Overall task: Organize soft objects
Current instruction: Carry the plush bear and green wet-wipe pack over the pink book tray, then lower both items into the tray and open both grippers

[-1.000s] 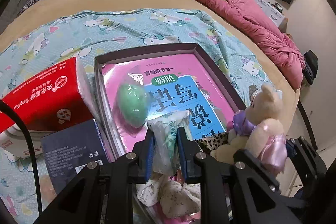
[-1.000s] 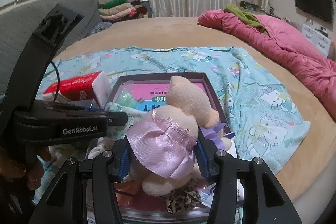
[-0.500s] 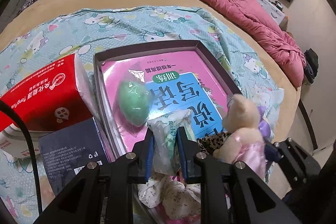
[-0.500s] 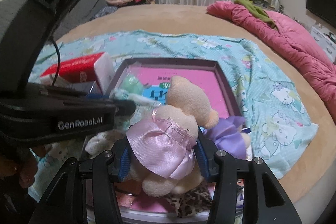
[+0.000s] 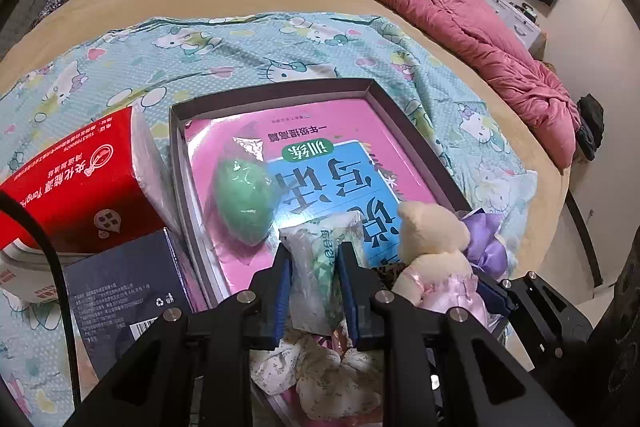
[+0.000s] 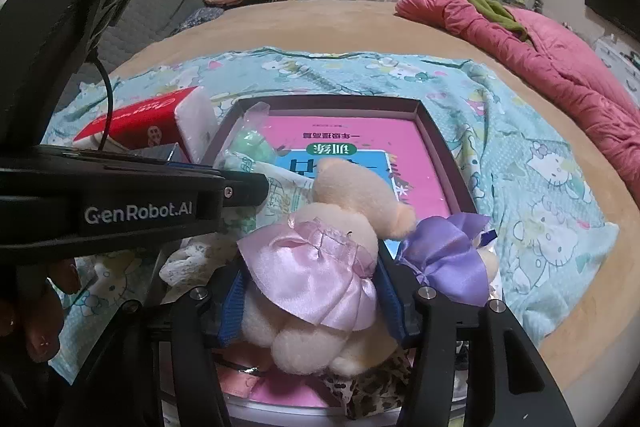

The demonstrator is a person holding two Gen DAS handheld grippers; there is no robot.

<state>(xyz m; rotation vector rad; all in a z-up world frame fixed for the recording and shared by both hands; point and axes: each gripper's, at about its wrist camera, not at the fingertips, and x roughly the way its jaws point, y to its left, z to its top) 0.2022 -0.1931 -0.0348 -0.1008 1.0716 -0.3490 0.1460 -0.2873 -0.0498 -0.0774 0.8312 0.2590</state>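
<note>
My left gripper [image 5: 314, 259] is shut on a clear plastic packet with green print [image 5: 320, 267], held over the near end of a dark shallow box [image 5: 272, 93]. My right gripper [image 6: 310, 287] is shut on a cream teddy bear in a pink satin dress [image 6: 320, 259], also over the box's near end; the bear shows in the left wrist view [image 5: 432, 251]. A second bear in a purple dress [image 6: 448, 255] lies beside it at the box's right edge. A green egg-shaped soft toy in plastic [image 5: 244, 199] lies in the box on a pink and blue book [image 5: 332, 163].
A red tissue pack [image 5: 80, 187] and a dark blue carton [image 5: 120, 291] sit left of the box on a Hello Kitty blanket [image 5: 248, 43]. White floral cloth [image 5: 332, 371] and leopard-print fabric [image 6: 372, 391] lie under the grippers. A pink duvet [image 5: 460, 11] lies at the far right.
My right gripper has carried the pink-dressed bear left and lower, close to my left gripper over the box. The left gripper has kept its grip on the packet and barely moved.
</note>
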